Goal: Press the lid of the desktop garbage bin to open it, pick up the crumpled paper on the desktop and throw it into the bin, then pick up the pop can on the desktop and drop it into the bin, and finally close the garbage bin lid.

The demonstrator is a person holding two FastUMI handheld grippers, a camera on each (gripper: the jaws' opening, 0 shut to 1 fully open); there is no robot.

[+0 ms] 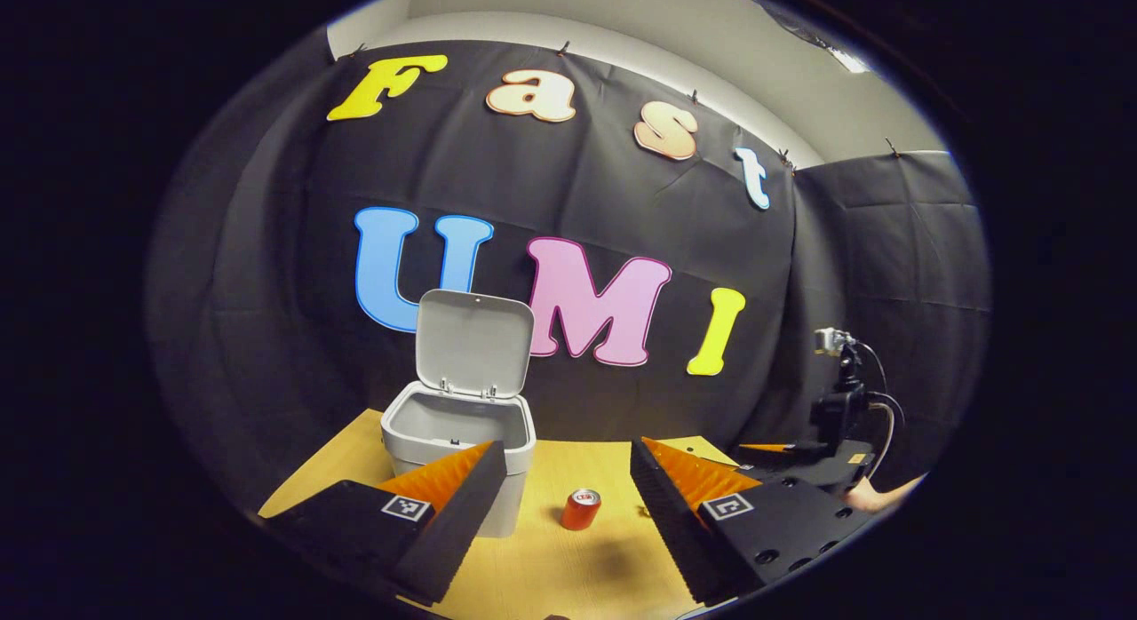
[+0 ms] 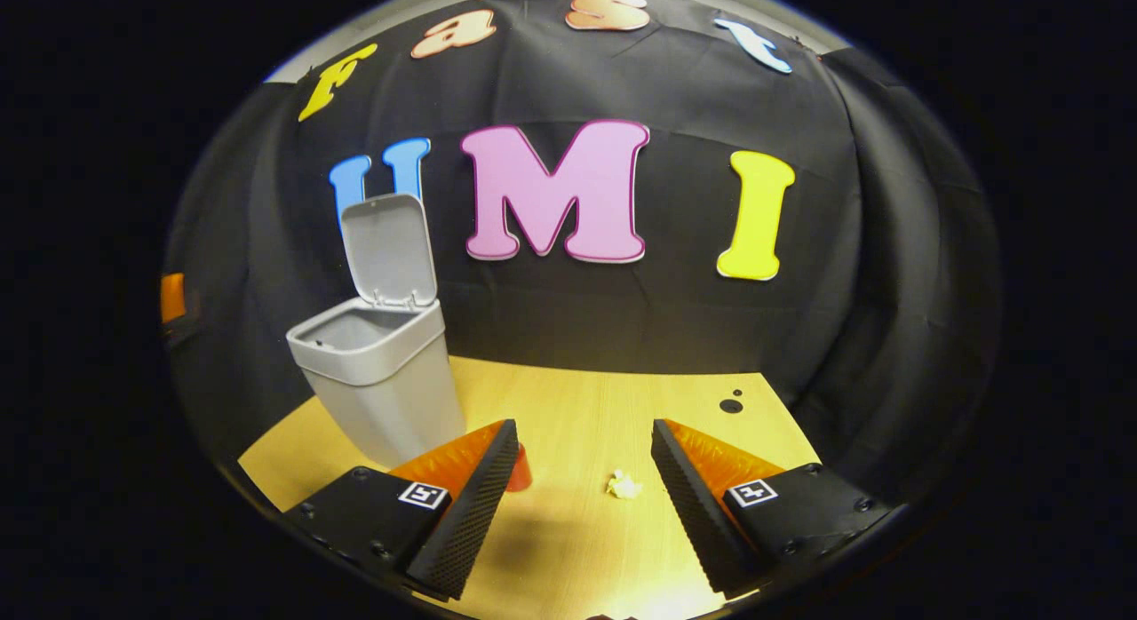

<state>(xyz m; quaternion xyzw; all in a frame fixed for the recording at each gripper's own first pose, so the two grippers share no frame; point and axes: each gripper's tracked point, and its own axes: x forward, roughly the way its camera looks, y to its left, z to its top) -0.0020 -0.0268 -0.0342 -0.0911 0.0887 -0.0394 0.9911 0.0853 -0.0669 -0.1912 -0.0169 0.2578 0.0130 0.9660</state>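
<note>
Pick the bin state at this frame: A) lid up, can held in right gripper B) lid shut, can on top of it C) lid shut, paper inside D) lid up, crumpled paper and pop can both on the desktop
D: the garbage bin has its lid standing upright, while the crumpled paper lies on the desktop and the pop can stands beside the bin.
</note>
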